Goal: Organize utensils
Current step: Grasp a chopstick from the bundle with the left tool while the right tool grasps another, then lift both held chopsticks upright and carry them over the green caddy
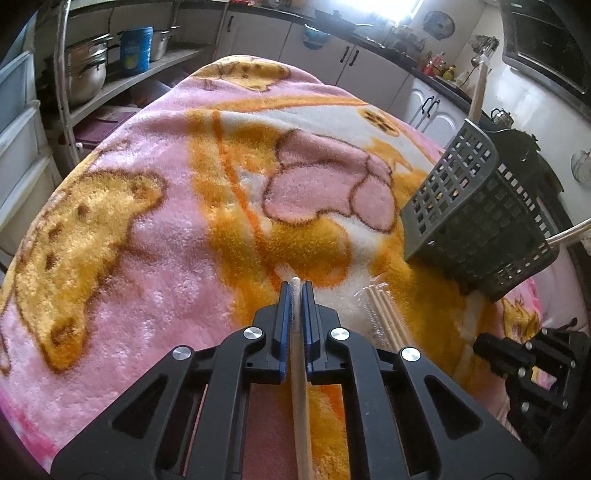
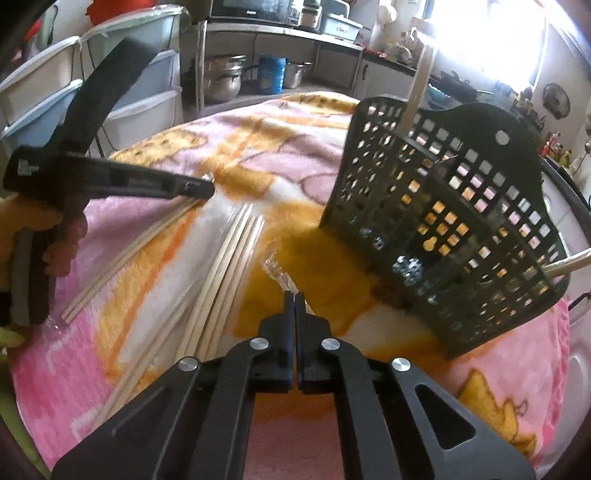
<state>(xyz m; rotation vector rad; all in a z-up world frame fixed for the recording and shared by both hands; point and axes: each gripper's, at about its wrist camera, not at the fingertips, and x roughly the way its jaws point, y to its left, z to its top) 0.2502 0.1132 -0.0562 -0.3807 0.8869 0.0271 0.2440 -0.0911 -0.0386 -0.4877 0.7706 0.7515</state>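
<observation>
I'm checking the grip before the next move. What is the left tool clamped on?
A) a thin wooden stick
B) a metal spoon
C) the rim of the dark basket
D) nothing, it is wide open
A: the left tool is shut, and its blue pads pinch a pale wooden stick that runs back between them, while the dark basket lies apart on the blanket.

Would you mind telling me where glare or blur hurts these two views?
Left wrist view: the window at top blows out white, while the blanket stays sharp. Right wrist view: the window glares at upper right, and the chopsticks and basket are smeared by motion blur. Both views bend at the edges.
</observation>
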